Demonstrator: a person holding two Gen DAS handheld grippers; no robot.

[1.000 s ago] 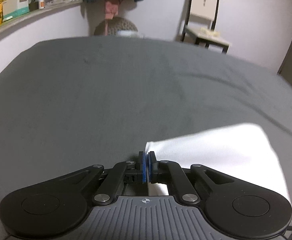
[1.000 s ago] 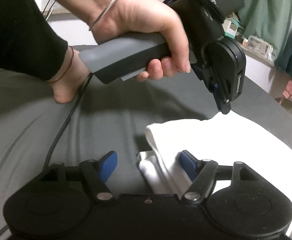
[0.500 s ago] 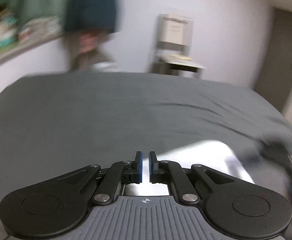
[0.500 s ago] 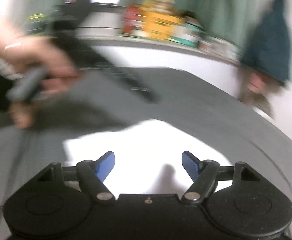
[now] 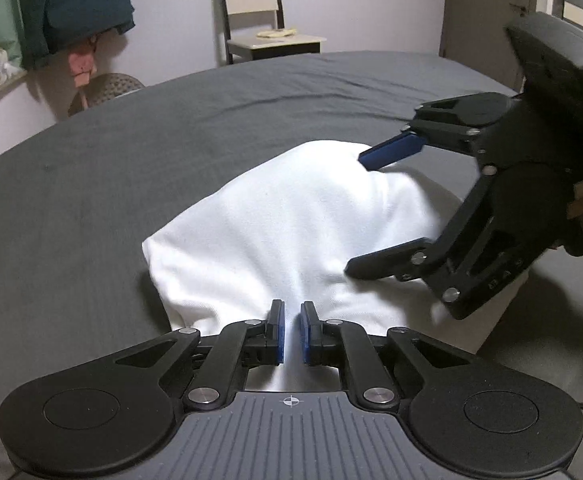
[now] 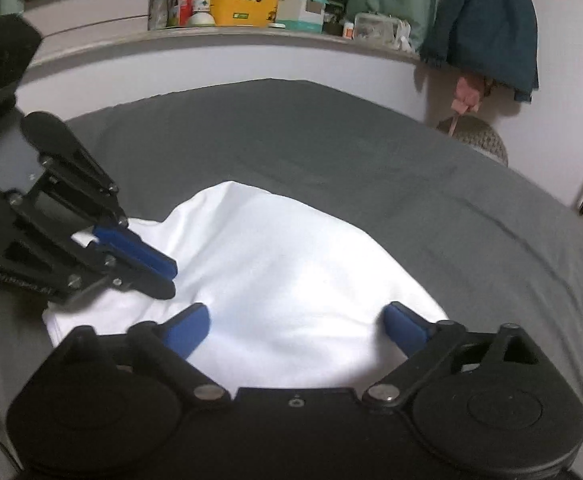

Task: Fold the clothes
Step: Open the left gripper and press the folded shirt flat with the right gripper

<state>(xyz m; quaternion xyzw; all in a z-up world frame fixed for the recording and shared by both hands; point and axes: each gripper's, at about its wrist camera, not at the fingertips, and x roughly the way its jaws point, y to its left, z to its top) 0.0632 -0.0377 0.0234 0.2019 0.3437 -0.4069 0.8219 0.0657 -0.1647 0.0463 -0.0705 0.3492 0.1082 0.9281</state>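
On the grey bed sheet (image 5: 139, 152), left gripper (image 5: 290, 334) is letting go, its fingers a slit apart over the white garment (image 5: 291, 216); right gripper (image 6: 297, 330) is spreading wide, empty. Smooth the fold before regrasping.

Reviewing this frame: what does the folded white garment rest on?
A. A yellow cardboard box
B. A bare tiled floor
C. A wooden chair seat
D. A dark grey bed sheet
D: the white garment lies folded on the dark grey bed sheet, which shows all round it in both wrist views; the chair stands off by the far wall.
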